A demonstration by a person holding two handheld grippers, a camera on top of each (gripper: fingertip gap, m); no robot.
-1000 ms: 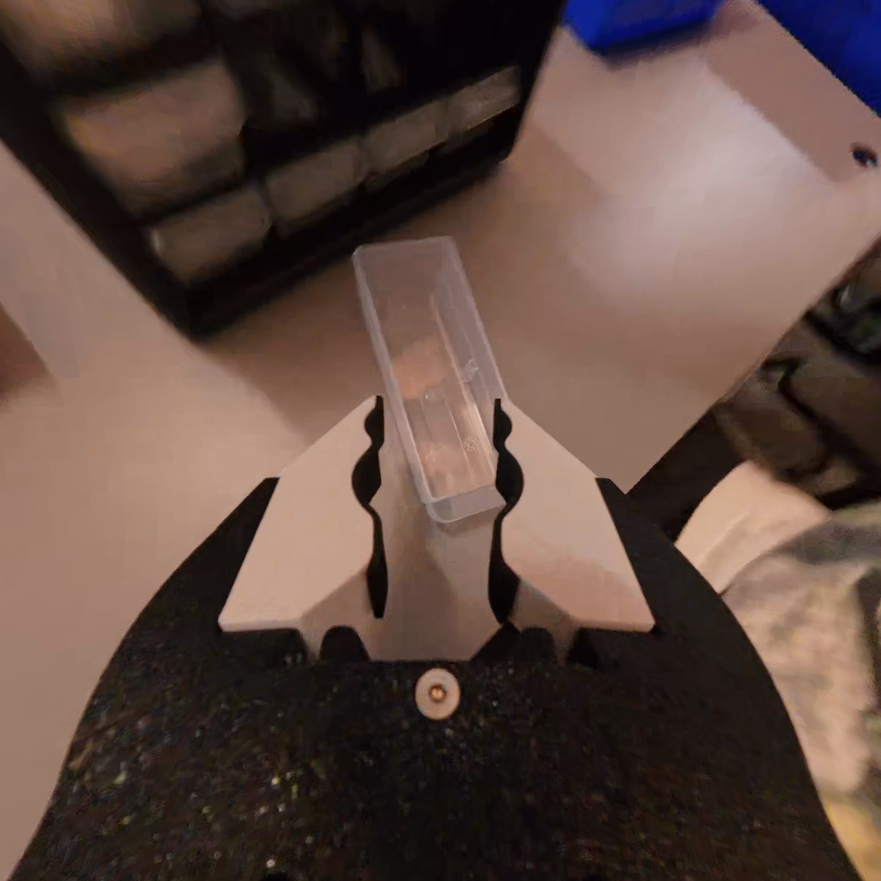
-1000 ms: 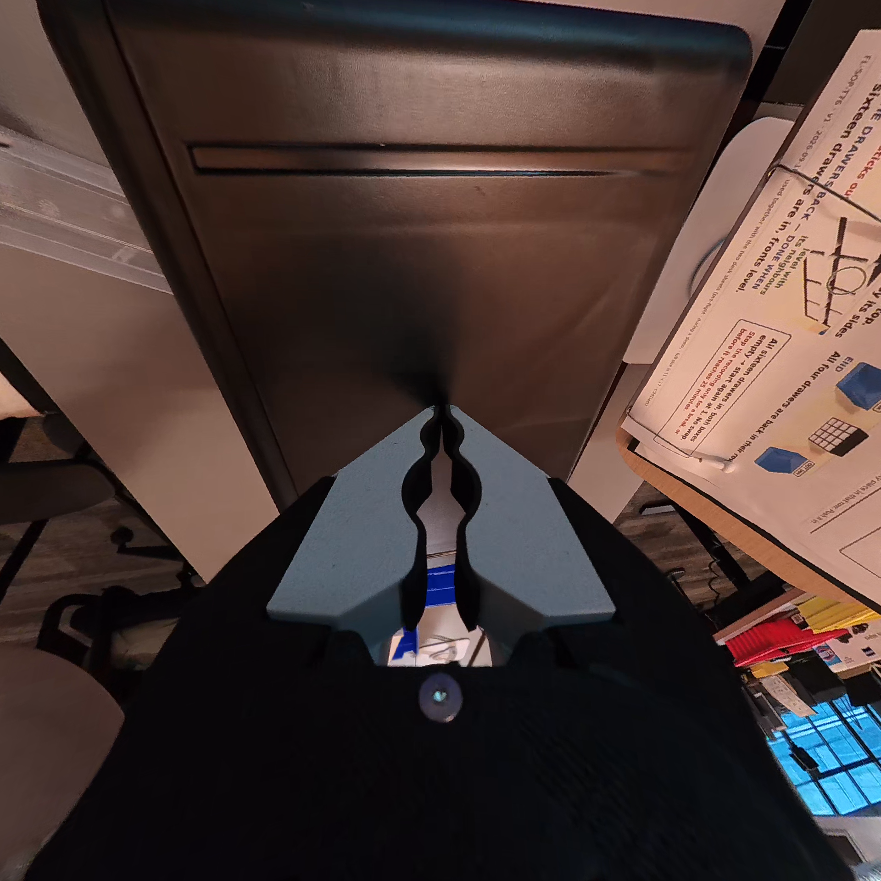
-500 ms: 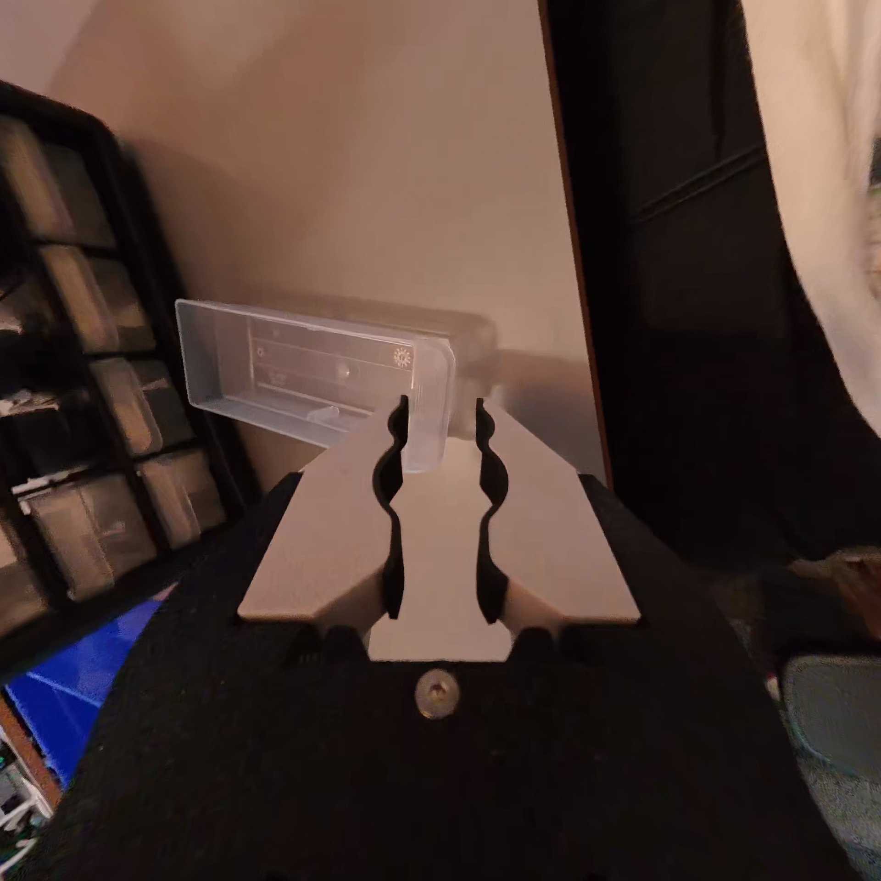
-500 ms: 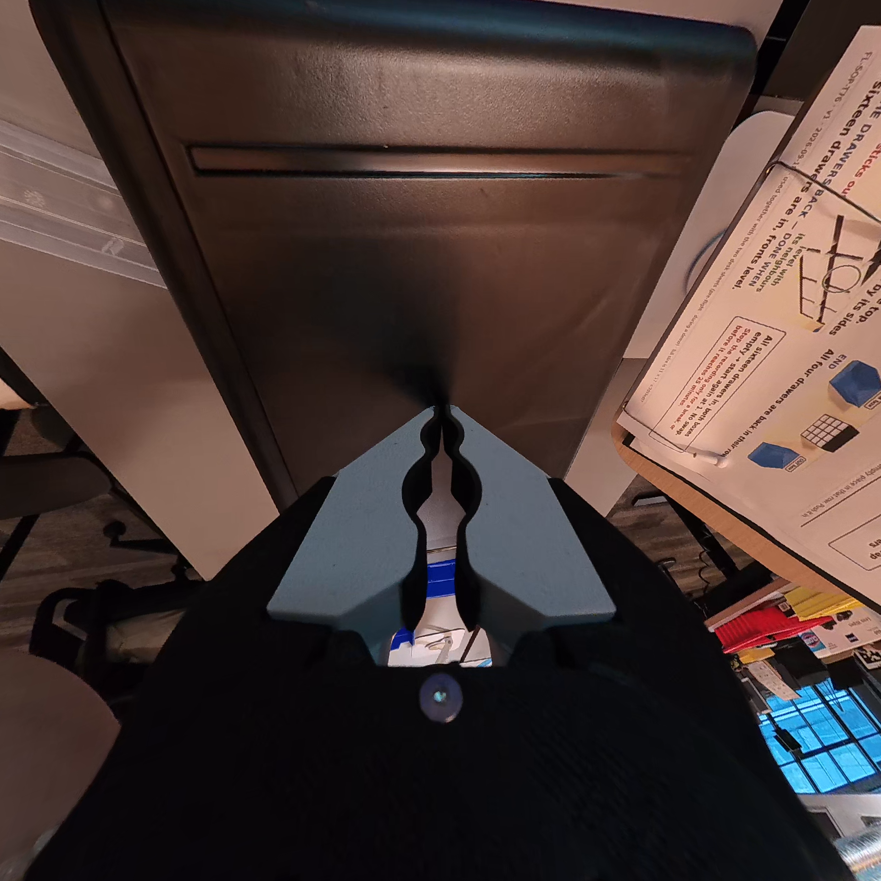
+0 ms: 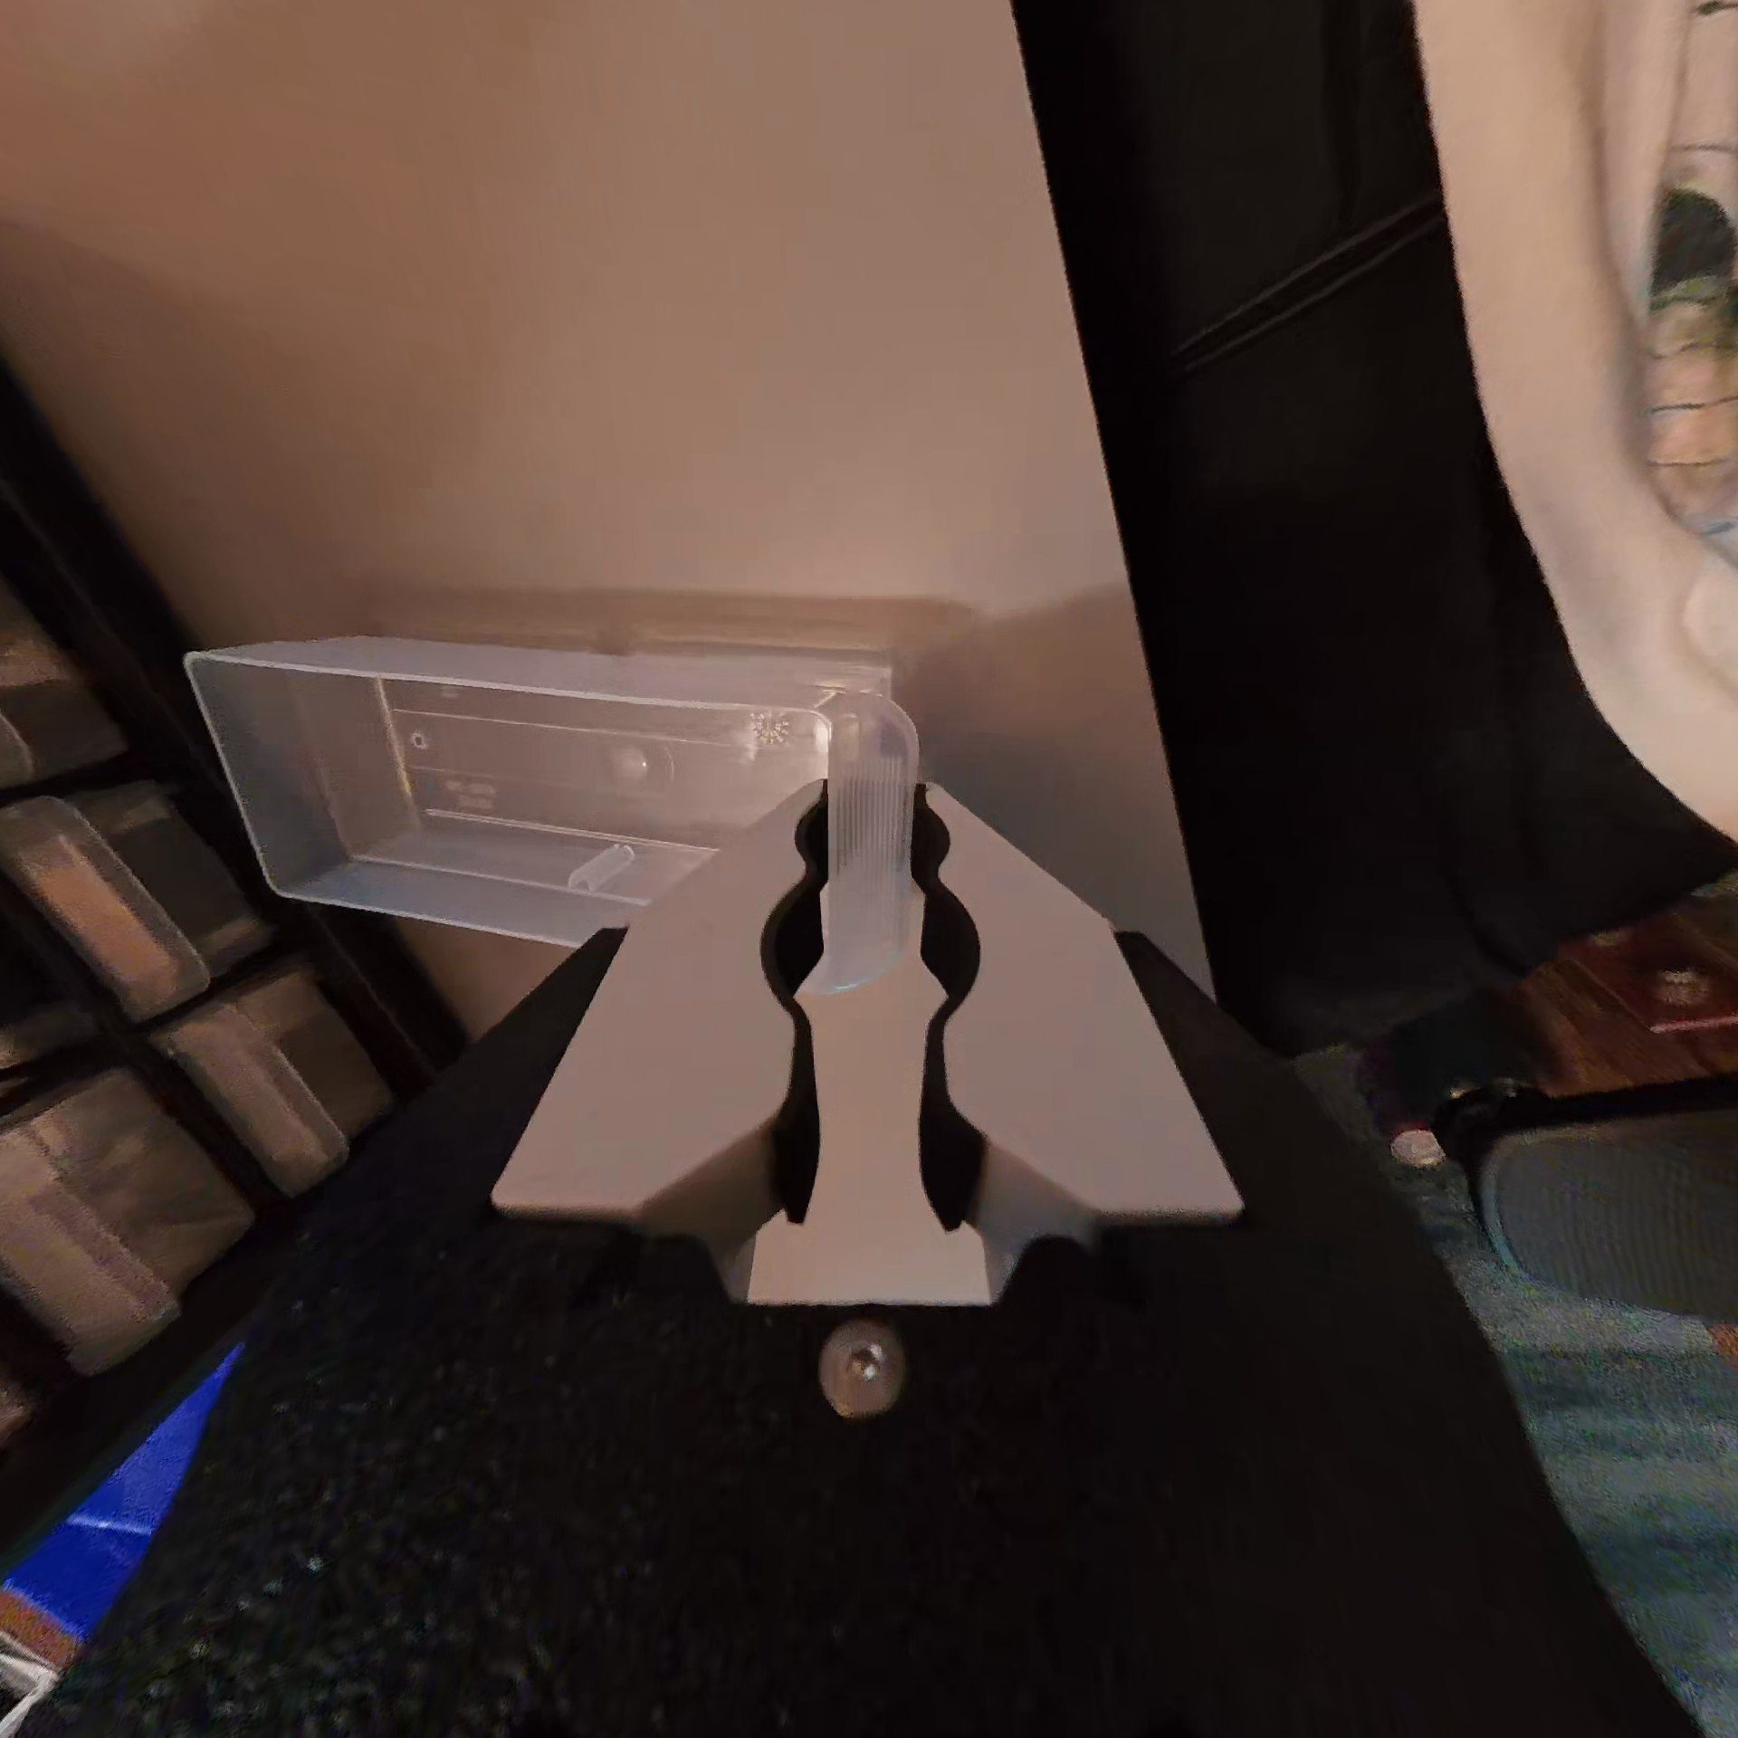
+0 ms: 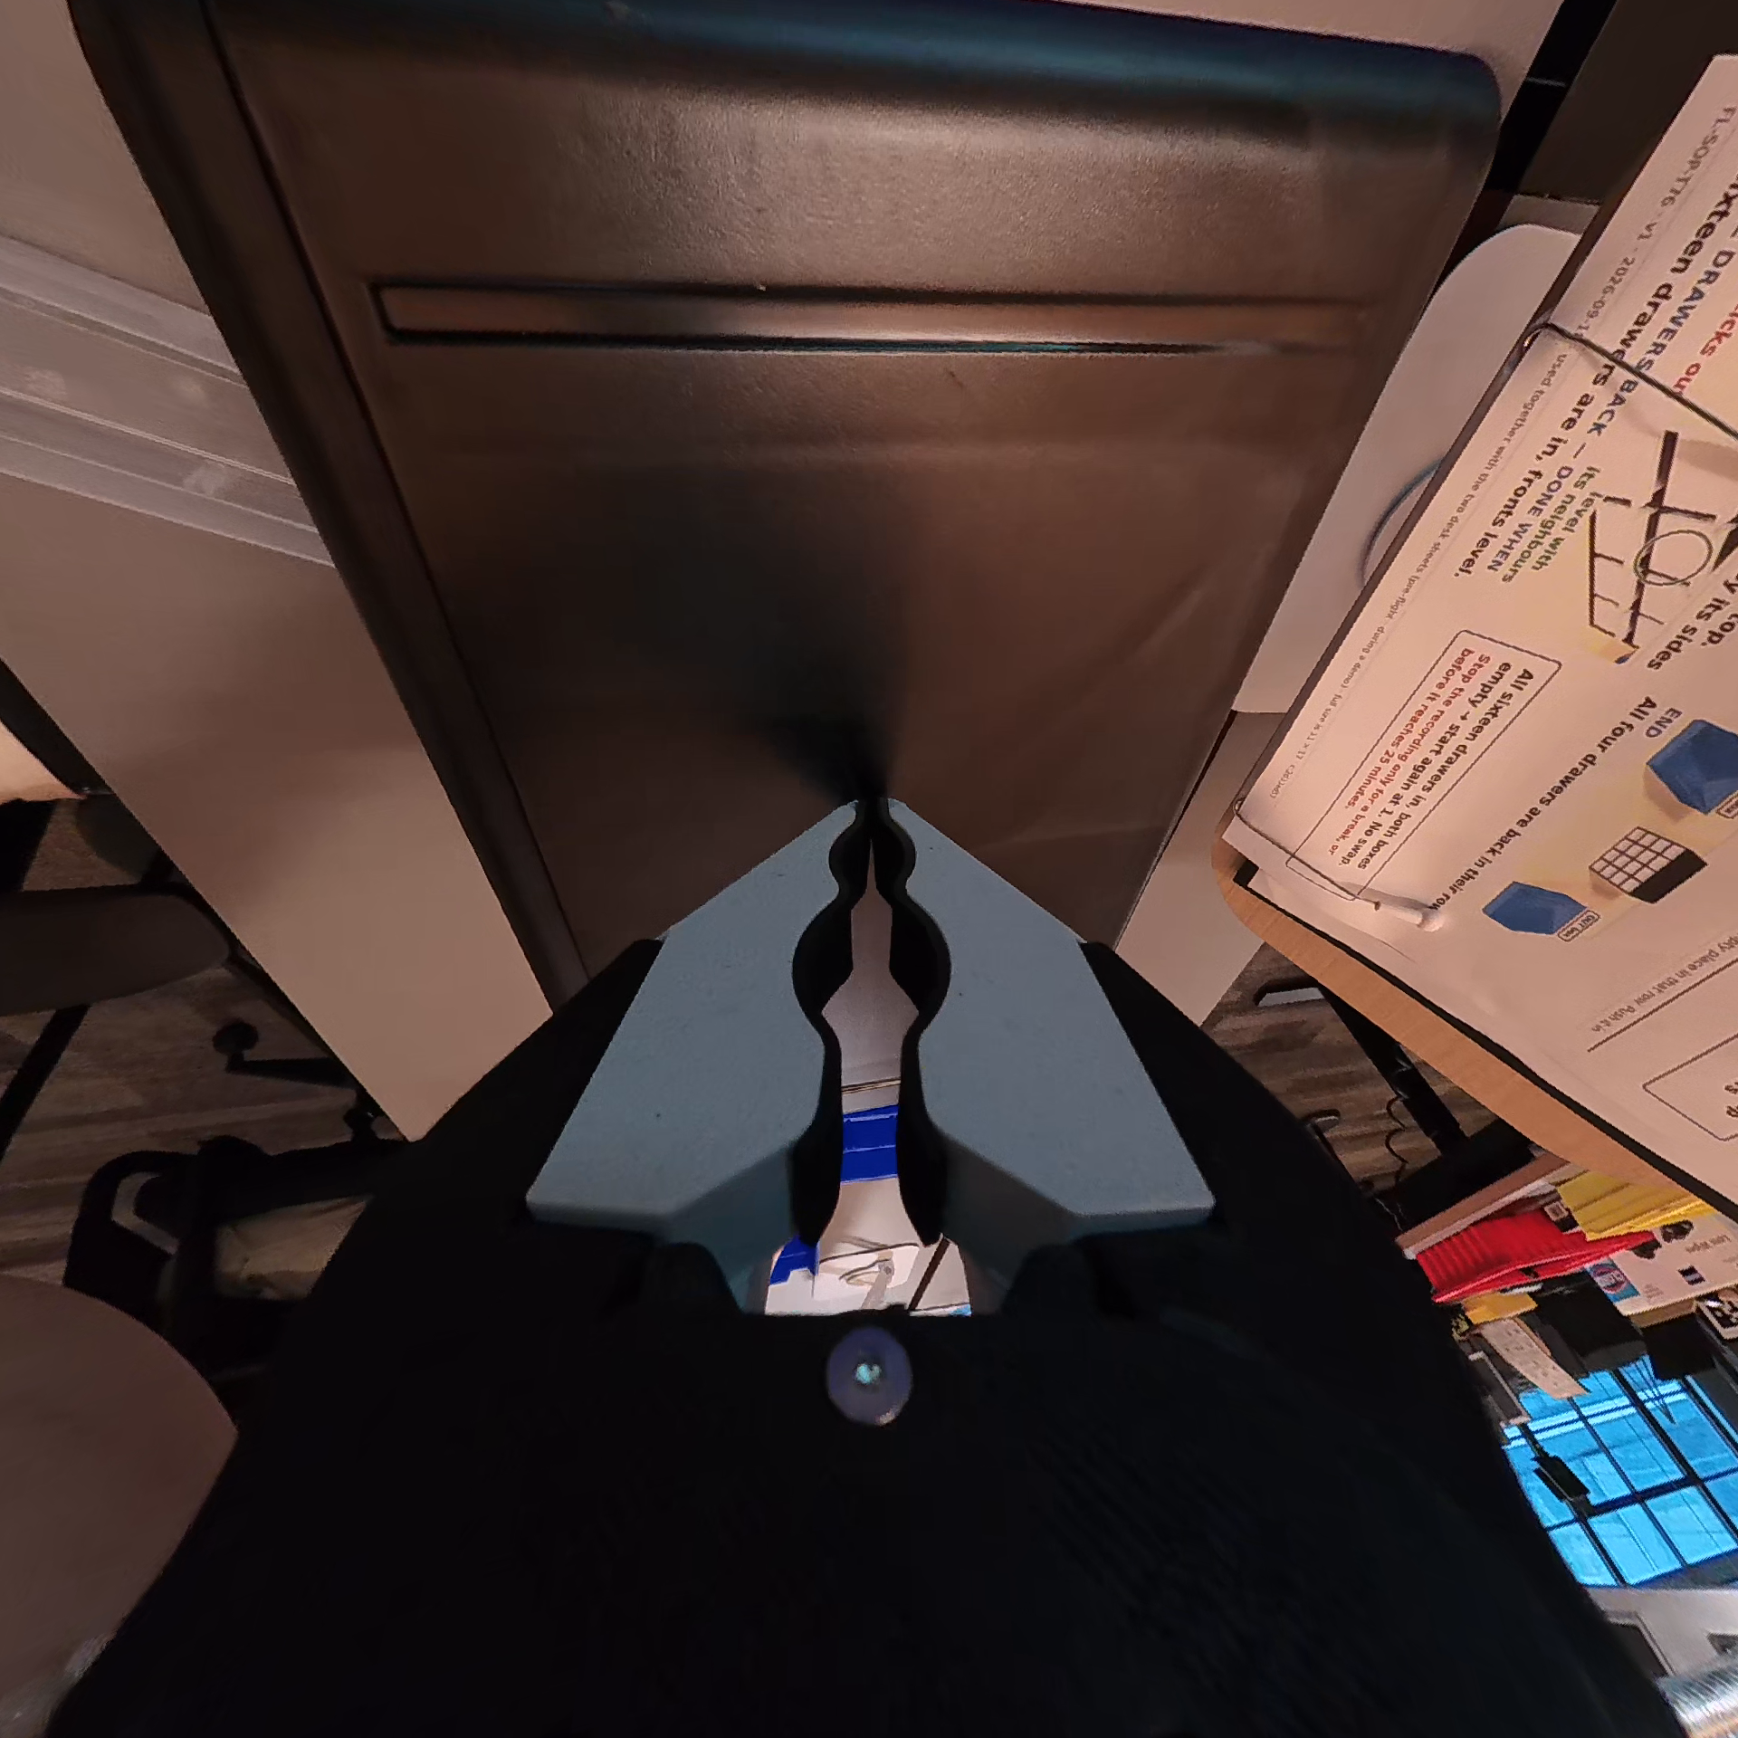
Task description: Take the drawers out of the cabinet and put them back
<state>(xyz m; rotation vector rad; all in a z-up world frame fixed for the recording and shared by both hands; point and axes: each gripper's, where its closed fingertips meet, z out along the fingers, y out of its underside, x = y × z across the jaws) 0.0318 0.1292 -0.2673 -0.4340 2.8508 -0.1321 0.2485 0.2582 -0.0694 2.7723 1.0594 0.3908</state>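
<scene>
A clear plastic drawer [image 5: 527,781] lies crosswise in the left wrist view, its open side towards the camera, against the beige table top [image 5: 658,329]. My left gripper [image 5: 870,813] is shut on the drawer's ribbed handle tab [image 5: 865,846]. The black cabinet [image 5: 141,940], with several clear drawers in it, stands at the left edge, close to the drawer's far end. In the right wrist view my right gripper [image 6: 870,809] is shut and empty, its tips against a smooth black panel of the cabinet [image 6: 846,470].
A blue bin [image 5: 94,1552] shows at the lower left. A dark panel [image 5: 1270,470] and a person's pale clothing [image 5: 1599,376] are on the right. A printed instruction sheet on a board [image 6: 1552,705] hangs right of the cabinet, with chairs and floor below.
The left gripper has swung round; the drawer went from pointing away, held across its body, to lying crosswise, held by its handle tab. The right gripper has barely moved.
</scene>
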